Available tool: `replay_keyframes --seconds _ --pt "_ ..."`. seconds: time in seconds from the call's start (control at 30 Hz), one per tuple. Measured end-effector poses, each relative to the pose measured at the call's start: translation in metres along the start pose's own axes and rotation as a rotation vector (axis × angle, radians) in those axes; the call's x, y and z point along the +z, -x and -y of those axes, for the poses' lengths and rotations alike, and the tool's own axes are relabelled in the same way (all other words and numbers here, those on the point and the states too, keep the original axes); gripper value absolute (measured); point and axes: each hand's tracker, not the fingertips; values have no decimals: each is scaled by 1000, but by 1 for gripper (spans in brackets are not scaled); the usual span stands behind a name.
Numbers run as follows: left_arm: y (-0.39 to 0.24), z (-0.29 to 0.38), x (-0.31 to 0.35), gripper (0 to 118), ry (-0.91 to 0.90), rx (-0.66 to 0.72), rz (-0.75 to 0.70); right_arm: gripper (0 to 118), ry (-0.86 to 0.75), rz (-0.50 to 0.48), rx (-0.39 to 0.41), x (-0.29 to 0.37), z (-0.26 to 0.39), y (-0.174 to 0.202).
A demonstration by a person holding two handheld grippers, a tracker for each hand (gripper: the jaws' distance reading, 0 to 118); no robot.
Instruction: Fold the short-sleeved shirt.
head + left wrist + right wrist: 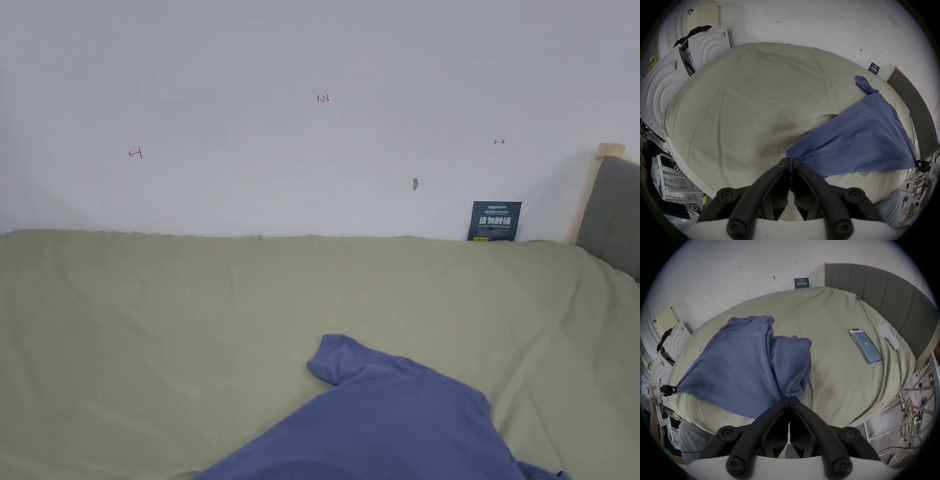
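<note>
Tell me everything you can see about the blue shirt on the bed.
The shirt is plain blue, of soft knit-looking fabric, with short sleeves. It is not yet folded: it is stretched between the two grippers, with the far part resting on the green sheet. The left gripper is shut on one bunched corner, and the right gripper is shut on another gathered corner. One sleeve lies twisted on the sheet, pointing towards the wall. The fabric sags and wrinkles near the right gripper.

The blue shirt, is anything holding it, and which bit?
Both tools hold the blue shirt: the left tool and the right tool each pinch a corner of its near edge.
</note>
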Motion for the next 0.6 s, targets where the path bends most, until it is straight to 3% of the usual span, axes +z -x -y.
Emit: replay_keyframes --seconds 0.13,0.17,0.2,0.23,0.27,0.3,0.53,0.6 --pt "9 4 -14 0 14 34 14 2 20 9 -13 -16 0 0" --pt "9 4 -15 0 10 38 20 5 16 10 -18 -17 1 0" --pt "9 5 -15 5 -3 37 27 22 8 12 -22 -17 1 1" --pt "9 6 -13 32 -22 40 34 70 -7 50 -33 -15 1 4" --pt "10 6 -13 79 -40 38 42 108 -4 102 -21 -13 3 5" --pt "11 7 -13 116 -46 41 48 118 -3 87 -16 -12 4 7" --pt "-18 9 44 111 -189 -81 29 116 -199 57 72 46 -7 55" --pt "-27 15 68 110 -238 -97 34 115 -293 28 62 58 4 68"
